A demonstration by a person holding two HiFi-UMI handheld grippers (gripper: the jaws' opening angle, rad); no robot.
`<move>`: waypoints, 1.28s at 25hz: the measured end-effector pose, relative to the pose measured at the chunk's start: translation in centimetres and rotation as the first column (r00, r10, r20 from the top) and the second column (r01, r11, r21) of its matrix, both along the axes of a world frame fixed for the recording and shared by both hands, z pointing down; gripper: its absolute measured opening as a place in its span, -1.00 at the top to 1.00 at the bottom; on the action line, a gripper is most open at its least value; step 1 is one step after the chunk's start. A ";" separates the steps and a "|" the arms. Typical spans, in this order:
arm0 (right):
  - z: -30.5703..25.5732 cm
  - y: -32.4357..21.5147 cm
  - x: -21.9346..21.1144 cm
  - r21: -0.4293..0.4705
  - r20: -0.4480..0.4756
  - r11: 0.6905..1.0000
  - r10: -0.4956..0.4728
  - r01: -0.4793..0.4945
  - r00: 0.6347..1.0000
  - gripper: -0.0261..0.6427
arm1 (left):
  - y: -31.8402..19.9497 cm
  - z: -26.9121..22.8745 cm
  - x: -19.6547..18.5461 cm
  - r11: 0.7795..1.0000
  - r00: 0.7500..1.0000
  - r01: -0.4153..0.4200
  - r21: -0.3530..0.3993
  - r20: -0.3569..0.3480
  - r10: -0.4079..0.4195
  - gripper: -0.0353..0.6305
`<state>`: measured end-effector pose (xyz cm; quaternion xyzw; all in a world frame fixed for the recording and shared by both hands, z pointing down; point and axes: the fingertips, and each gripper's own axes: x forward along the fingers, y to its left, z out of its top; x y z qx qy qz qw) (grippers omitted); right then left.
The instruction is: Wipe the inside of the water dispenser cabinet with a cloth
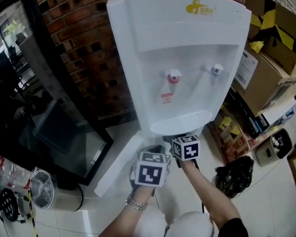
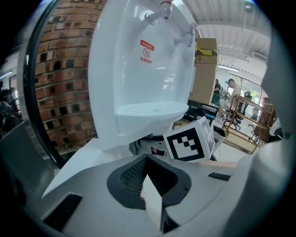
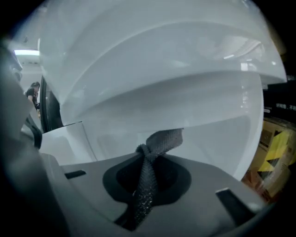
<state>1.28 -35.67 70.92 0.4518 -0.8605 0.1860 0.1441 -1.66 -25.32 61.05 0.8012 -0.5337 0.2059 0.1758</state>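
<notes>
The white water dispenser [image 1: 176, 52] stands against a brick wall, and its low cabinet door [image 1: 118, 163] is swung open to the left. My left gripper [image 1: 153, 153] sits at the door's free edge; in the left gripper view it [image 2: 150, 194] is shut on a thin white edge that looks like the door [image 2: 78, 162]. My right gripper [image 1: 180, 138] reaches under the drip tray at the cabinet opening. In the right gripper view it [image 3: 145, 185] is shut on a dark grey cloth [image 3: 159, 141], whose end pokes up just below the tray's white underside [image 3: 162, 69]. The cabinet's inside is hidden.
Cardboard boxes [image 1: 270, 52] are stacked to the right of the dispenser, with a black bag [image 1: 234, 177] and a small white bin [image 1: 275, 144] on the floor below them. A dark glass panel [image 1: 63, 136] leans at the left, beside a metal bin [image 1: 43, 189].
</notes>
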 end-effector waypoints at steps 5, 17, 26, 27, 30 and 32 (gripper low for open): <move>0.0 -0.6 -3.5 0.087 -0.037 0.993 -0.080 0.083 0.996 0.83 | 0.3 -0.1 -0.7 1.000 1.000 0.003 0.004 0.016 -0.003 0.89; 11.1 2.7 -5.2 -0.171 -0.118 0.972 -0.180 0.158 0.977 0.83 | 0.7 -1.3 -1.5 0.999 1.000 0.016 0.032 0.008 -0.016 0.89; 7.6 0.0 -0.7 -0.111 -0.009 0.994 0.001 -0.002 1.000 0.83 | 0.8 -1.1 -2.2 0.999 1.000 0.017 0.033 0.005 -0.017 0.89; 5.7 -0.5 -0.9 -0.057 0.036 0.998 0.012 -0.010 0.999 0.83 | 0.8 -1.1 -2.1 0.999 1.000 0.014 0.033 0.008 -0.014 0.89; 3.4 -1.1 -2.6 0.021 0.071 1.000 -0.008 0.007 0.997 0.83 | 0.9 -0.9 -1.9 0.999 1.000 0.001 0.032 0.019 -0.002 0.89; 5.0 -0.9 -3.8 0.014 0.013 0.999 -0.038 0.038 0.999 0.83 | 1.0 -0.9 -1.9 0.999 1.000 -0.002 0.032 0.022 0.001 0.89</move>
